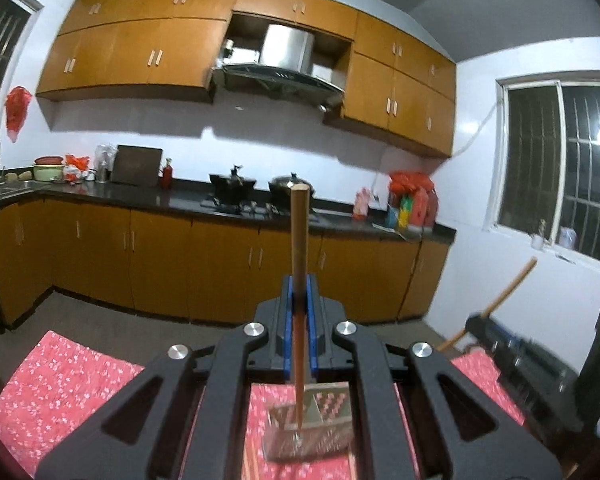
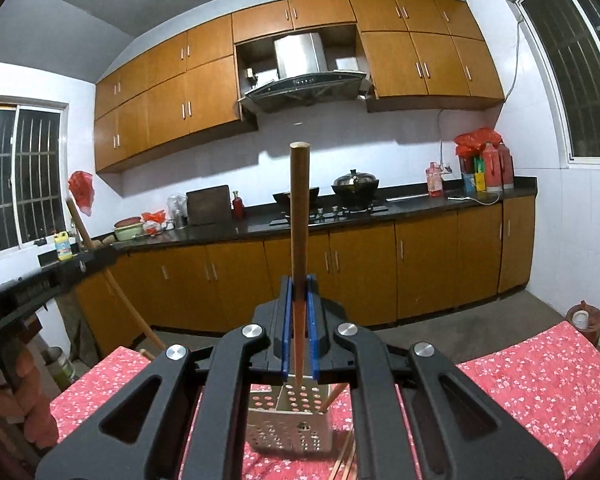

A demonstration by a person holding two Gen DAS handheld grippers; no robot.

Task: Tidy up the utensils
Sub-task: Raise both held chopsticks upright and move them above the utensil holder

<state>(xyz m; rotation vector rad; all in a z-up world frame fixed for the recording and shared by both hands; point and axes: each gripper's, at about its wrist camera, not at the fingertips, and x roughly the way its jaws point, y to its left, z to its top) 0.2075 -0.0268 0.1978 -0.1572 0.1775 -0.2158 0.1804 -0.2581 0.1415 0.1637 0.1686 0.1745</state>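
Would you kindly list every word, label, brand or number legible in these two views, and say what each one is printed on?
None can be read.
Yellow bottle by the sink: its label is blurred and too small.
Other gripper's black body, seen from the right wrist: pale lettering, too blurred to read.
Red bottles on the counter: no legible print.
Range hood: panel markings are only dots.
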